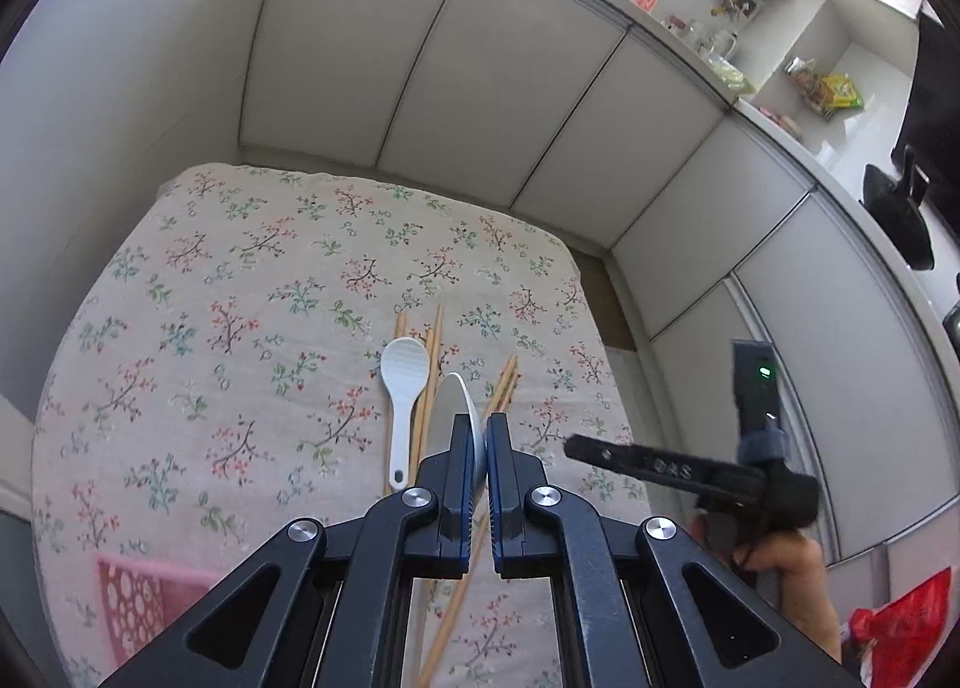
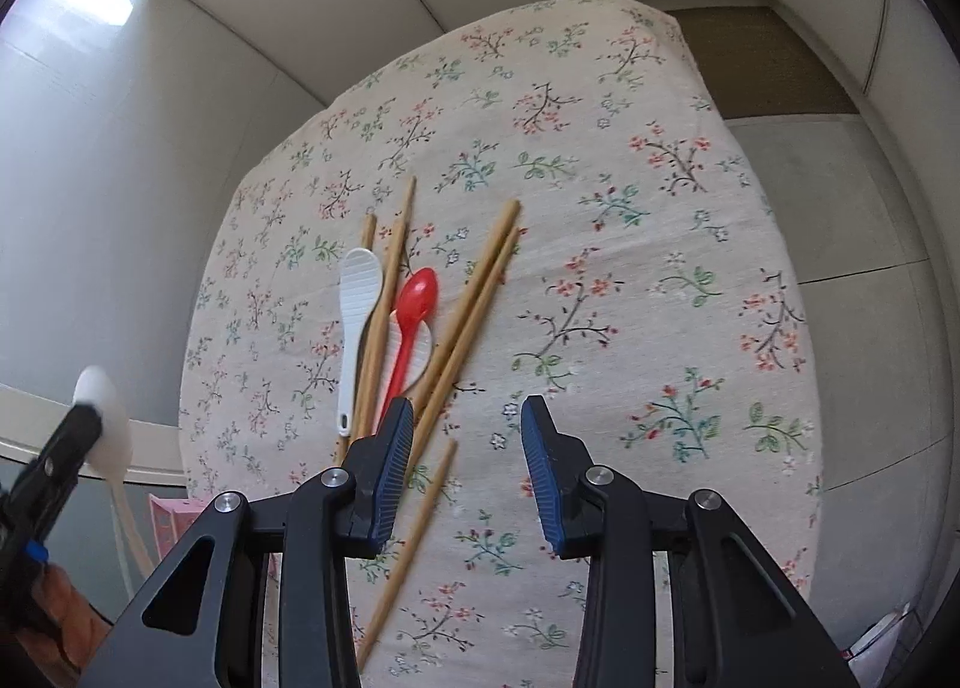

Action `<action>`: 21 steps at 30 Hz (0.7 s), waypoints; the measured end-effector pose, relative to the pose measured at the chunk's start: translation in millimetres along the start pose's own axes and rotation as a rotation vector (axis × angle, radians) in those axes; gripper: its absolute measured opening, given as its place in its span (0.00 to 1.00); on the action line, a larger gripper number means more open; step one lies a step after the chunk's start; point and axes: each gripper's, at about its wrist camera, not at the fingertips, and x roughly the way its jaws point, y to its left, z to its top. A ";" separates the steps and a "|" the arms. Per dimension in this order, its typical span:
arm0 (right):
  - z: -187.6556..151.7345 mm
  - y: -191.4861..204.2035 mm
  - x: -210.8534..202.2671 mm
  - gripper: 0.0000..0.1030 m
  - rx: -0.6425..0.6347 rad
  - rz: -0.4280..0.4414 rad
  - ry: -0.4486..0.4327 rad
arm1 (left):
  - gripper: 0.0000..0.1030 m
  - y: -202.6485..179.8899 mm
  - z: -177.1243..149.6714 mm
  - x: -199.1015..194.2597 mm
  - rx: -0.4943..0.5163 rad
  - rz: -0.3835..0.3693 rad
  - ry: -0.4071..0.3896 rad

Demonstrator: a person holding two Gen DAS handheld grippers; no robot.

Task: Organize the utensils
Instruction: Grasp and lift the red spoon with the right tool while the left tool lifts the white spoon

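Utensils lie in a loose heap near the middle of the floral tablecloth (image 2: 630, 280), and one is already lifted off it. Far left in the right wrist view, the left gripper (image 2: 90, 418) hangs beyond the table edge, its jaws pinched tight on a white spoon (image 2: 108, 430) whose handle trails down below. The left wrist view shows the same spoon's bowl edge-on, clamped between the blue pads. A pink basket (image 1: 144, 598) sits at the near left corner of the cloth.

Moving right, a white rice paddle (image 2: 355, 322) lies handle toward the camera, touching a bundle of wooden chopsticks (image 2: 474, 310) that fan out and cross one another. Between the sticks rests a red spoon (image 2: 414, 310), lying on top of another white utensil of which only part shows. One chopstick (image 2: 414, 538) sits lower, nearer the camera, apart from the fan.

Right of the heap, the right gripper (image 2: 468, 448) hovers above the cloth with its jaws spread wide, holding nothing; its left finger overlaps the near ends of the chopsticks in view.
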 end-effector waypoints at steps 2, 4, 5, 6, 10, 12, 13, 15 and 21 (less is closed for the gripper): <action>5.0 6.4 16.5 0.38 0.020 0.018 0.026 | 0.04 5.9 -13.5 -18.7 -0.010 -0.018 -0.023; 9.2 13.1 33.8 0.38 0.037 0.017 0.050 | 0.04 10.7 -24.3 -30.7 -0.006 -0.029 -0.055; 11.5 17.2 42.2 0.39 0.041 0.010 0.060 | 0.04 11.6 -26.1 -35.0 0.008 -0.019 -0.063; 14.3 21.9 49.3 0.39 0.041 0.001 0.065 | 0.04 11.2 -25.8 -38.1 0.019 -0.012 -0.068; 30.0 47.0 72.4 0.39 0.001 -0.077 0.062 | 0.04 25.6 -25.2 -50.7 -0.023 -0.042 -0.087; 38.0 59.1 82.5 0.39 -0.035 -0.120 0.062 | 0.04 34.5 -24.5 -55.6 -0.042 -0.044 -0.094; 41.9 63.1 87.4 0.39 -0.050 -0.149 0.063 | 0.04 38.5 -23.7 -57.0 -0.050 -0.048 -0.098; 49.2 66.2 98.3 0.39 -0.060 -0.206 0.073 | 0.04 45.8 -22.7 -59.2 -0.062 -0.049 -0.107; 58.3 67.7 124.6 0.39 -0.060 -0.305 0.108 | 0.04 62.5 -22.0 -63.9 -0.086 -0.066 -0.117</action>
